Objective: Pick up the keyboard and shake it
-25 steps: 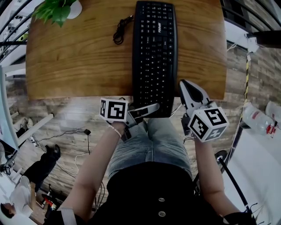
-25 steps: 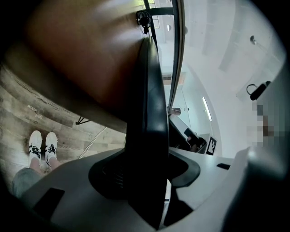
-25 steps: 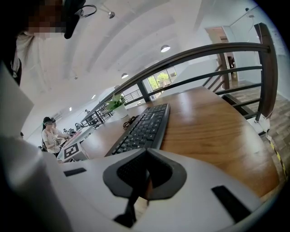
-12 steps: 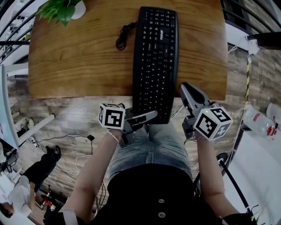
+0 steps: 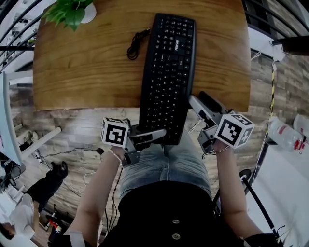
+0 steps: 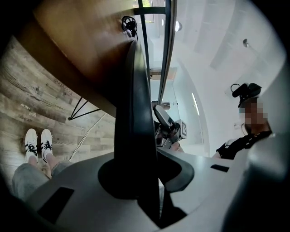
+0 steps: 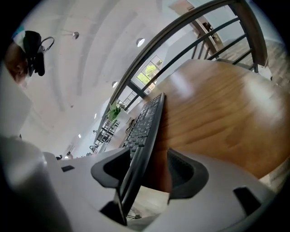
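The black keyboard (image 5: 169, 72) lies lengthwise on the wooden table (image 5: 87, 72), its near end sticking out past the front edge. My left gripper (image 5: 154, 135) has just closed its jaws and is shut on the keyboard's near left corner; in the left gripper view the keyboard (image 6: 133, 113) stands edge-on between the pads of the left gripper (image 6: 145, 174). My right gripper (image 5: 199, 99) has just opened its jaws. In the right gripper view the keyboard's right edge (image 7: 145, 127) runs between the parted pads of the right gripper (image 7: 149, 170), close to the left one.
A coiled black cable (image 5: 135, 38) lies left of the keyboard's far end. A potted plant (image 5: 67, 12) stands at the table's far left corner. A plastic bottle (image 5: 282, 132) lies on the floor at right. Railings run behind the table.
The keyboard's near end has swung left with the left gripper, which now clamps it. The right gripper has rolled and its jaws have parted around the keyboard's right edge.
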`<state>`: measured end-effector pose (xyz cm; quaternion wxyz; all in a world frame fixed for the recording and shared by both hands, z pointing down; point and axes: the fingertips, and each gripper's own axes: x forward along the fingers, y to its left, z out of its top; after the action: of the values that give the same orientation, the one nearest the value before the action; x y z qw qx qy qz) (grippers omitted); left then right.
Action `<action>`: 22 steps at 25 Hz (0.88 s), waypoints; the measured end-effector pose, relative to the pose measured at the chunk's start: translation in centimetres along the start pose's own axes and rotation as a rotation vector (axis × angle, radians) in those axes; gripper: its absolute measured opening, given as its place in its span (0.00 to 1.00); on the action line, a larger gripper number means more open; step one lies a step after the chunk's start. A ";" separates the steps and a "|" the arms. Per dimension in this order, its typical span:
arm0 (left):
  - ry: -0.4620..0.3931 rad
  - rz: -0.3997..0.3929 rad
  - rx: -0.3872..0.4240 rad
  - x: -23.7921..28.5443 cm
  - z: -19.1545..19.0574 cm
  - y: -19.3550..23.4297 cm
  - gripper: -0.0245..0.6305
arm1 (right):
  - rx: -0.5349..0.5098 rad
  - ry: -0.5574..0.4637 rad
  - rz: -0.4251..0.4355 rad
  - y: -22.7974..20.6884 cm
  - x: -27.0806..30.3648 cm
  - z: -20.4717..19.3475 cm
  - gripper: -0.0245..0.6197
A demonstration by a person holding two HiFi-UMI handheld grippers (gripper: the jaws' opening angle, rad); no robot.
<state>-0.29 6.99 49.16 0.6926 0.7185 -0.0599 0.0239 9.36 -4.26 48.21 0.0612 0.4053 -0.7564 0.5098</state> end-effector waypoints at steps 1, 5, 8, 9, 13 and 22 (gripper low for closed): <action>0.005 0.002 -0.011 -0.1 -0.1 -0.3 0.20 | 0.006 0.002 0.007 0.1 0.1 0.0 0.41; 0.021 -0.004 -0.032 -0.1 -0.2 -1.7 0.20 | 0.045 0.019 0.048 0.4 0.4 -0.2 0.42; 0.025 -0.012 -0.036 -0.3 -0.2 -2.4 0.20 | 0.110 0.001 0.098 1.1 1.0 0.0 0.42; 0.027 -0.017 -0.038 -0.6 -0.2 -2.7 0.20 | 0.127 -0.005 0.116 1.5 1.3 0.1 0.42; 0.020 -0.065 -0.067 -1.7 -0.3 -3.9 0.20 | 0.153 0.005 0.178 3.5 2.9 0.2 0.43; 0.048 -0.094 -0.090 -0.4 1.6 -4.6 0.20 | 0.232 0.059 0.322 3.9 5.7 3.1 0.43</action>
<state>-0.20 5.52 44.46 0.7259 0.6877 -0.0105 0.0060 3.92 -9.33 46.82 -0.0460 0.2683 -0.7456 0.6083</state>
